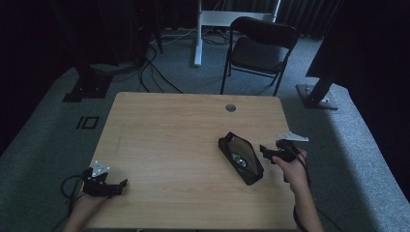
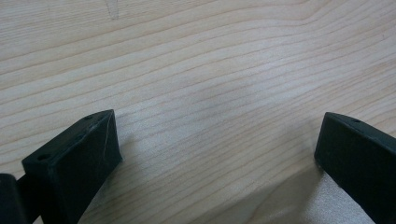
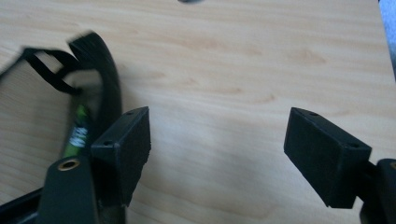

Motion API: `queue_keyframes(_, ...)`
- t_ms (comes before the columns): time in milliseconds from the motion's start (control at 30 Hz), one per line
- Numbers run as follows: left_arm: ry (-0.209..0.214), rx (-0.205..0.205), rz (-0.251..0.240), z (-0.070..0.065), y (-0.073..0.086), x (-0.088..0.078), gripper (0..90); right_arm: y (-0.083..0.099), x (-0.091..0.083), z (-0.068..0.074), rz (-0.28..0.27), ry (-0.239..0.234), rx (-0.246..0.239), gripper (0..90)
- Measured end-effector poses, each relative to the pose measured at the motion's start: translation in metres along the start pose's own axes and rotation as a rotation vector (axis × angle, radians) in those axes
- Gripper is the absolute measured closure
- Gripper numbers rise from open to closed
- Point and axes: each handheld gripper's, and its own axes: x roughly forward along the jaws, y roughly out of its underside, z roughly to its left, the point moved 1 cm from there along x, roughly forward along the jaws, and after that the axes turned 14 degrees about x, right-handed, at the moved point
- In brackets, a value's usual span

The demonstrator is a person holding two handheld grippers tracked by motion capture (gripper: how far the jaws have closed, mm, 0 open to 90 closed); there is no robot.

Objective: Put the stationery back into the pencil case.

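Just left of the right hand-held gripper (image 1: 269, 152), whose jaws gape wide and empty, lies the black case (image 1: 241, 157)

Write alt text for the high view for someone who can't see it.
A flat black pouch with a clear window lies on the right side of a light wooden table, with the open right gripper just beside it. The left gripper rests at the near left corner; a black folding chair stands beyond.

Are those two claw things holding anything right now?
No. The right gripper is open beside the black pouch, with bare table between its jaws. The left gripper is open and empty.
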Motion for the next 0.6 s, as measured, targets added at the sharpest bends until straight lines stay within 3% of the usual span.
queue_keyframes(133,0.0,0.0,0.0,0.0,0.0,0.0,0.1,0.014,0.007,-0.012,0.026,0.013,0.013,22.0)
queue_keyframes(600,0.0,0.0,0.0,0.0,0.0,0.0,0.1,0.041,0.015,-0.022,0.067,0.031,0.012,19.9)
